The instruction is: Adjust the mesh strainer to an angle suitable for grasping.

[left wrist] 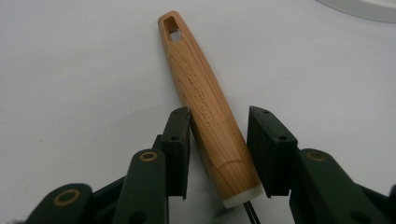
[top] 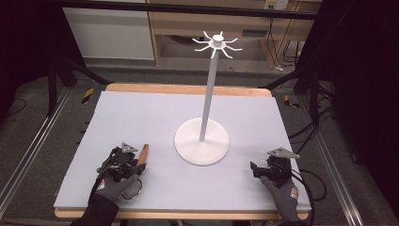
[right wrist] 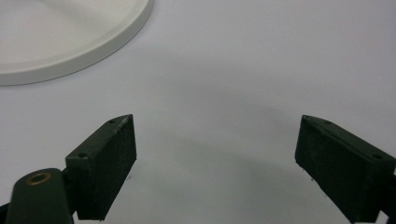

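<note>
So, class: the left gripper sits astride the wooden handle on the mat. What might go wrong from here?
1. The left gripper has one pad against the wooden handle and a gap at the other, so closing may nudge or roll it.
2. The handle is round and tapered; a grip near its white-capped end may let it tilt or slip.
3. Lifting carelessly could knock the white hook stand nearby.
</note>
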Demonstrator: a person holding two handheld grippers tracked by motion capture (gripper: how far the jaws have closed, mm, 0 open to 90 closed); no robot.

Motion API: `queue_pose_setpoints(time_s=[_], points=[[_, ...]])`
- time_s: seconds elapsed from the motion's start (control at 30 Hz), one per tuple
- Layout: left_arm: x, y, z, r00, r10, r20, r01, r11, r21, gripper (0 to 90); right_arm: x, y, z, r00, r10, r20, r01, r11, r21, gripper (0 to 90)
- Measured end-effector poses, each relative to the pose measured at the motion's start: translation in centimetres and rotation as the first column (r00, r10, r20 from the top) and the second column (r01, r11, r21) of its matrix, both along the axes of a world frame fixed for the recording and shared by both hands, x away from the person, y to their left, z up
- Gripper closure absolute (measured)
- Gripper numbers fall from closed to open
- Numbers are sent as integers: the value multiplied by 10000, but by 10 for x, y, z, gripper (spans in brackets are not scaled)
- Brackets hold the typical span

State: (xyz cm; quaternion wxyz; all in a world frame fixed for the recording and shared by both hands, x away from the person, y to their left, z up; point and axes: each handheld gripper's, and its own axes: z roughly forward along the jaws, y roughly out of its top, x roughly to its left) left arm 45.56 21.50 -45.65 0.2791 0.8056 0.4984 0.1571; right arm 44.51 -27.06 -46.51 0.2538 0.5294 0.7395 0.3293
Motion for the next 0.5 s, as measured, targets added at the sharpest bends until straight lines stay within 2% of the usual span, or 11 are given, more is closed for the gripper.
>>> queue_pose_setpoints(time_s=[0.43,0.5], points=[[0,4,2,10000,-24,13,24,10000,1,632,0,0,0,10000,-6,-2,6,10000,-15,129],[0,5,2,10000,-32,-66,31,9999,-117,624,0,0,0,10000,-4,11,4,10000,-13,130]])
